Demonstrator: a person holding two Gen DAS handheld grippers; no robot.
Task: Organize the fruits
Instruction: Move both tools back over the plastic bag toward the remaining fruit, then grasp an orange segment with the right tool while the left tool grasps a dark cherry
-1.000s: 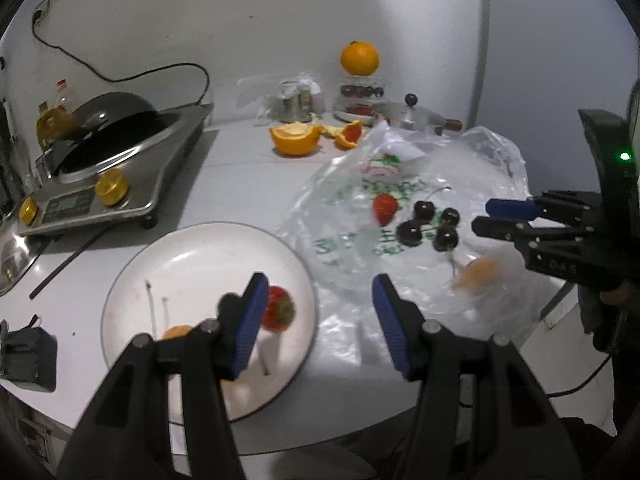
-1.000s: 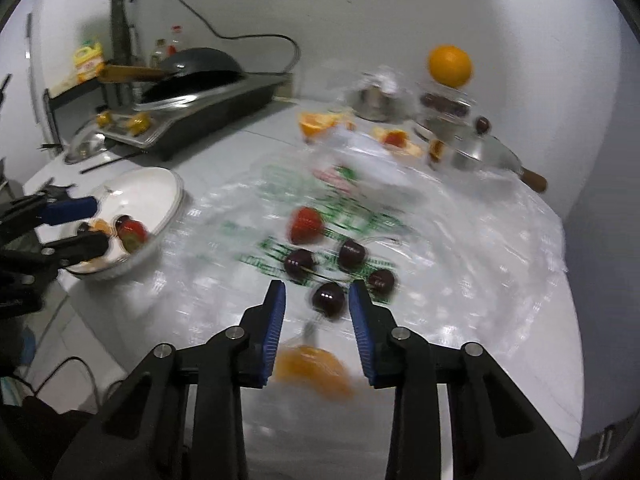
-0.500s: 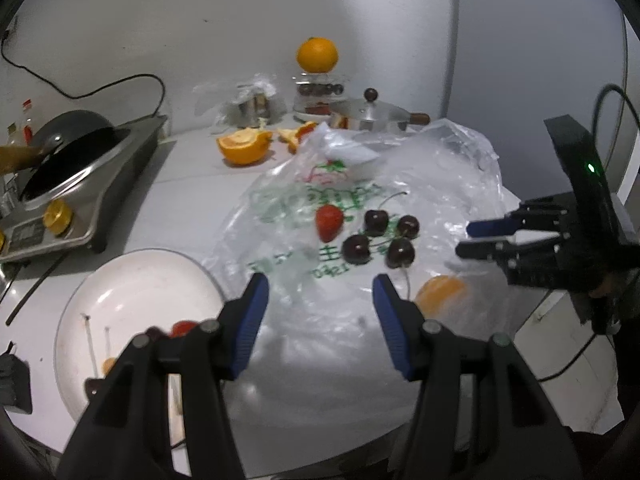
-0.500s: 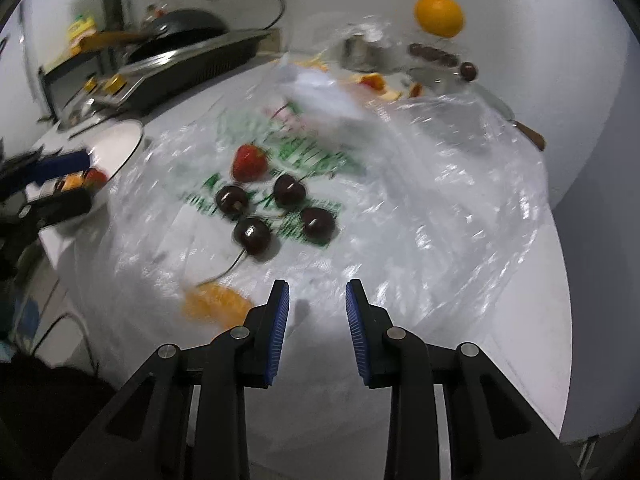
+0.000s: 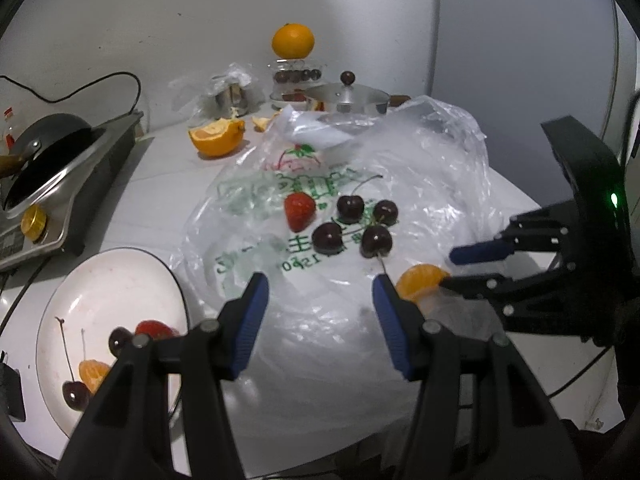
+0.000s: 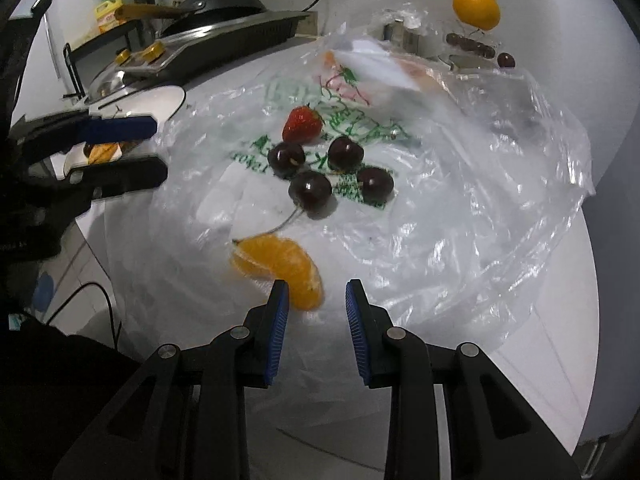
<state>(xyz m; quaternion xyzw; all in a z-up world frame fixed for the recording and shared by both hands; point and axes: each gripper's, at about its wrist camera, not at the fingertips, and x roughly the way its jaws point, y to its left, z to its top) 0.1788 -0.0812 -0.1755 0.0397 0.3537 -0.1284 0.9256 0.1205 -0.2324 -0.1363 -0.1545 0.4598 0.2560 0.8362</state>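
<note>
Kitchen counter, sorting partly done. Lower left of left wrist view, your white plate (image 5: 120,280) already holds two cherries, strawberry, orange segment. Left gripper (image 5: 320,320) part open, empty, over plastic bag (image 5: 440,184).

Bottom centre of right wrist view, your right gripper (image 6: 316,316) narrow, holding nothing; left pad just beside loose orange segment (image 6: 280,264) (contact unclear). Farther up frame, four cherries (image 6: 310,188) and strawberry (image 6: 302,124) still await transfer.

- On the plastic bag (image 5: 420,184): four cherries (image 5: 328,237), one strawberry (image 5: 299,207), one orange segment (image 5: 418,280).
- On the white plate (image 5: 104,280): two cherries (image 5: 75,395), one strawberry (image 5: 154,328), one orange segment (image 5: 92,372).
</note>
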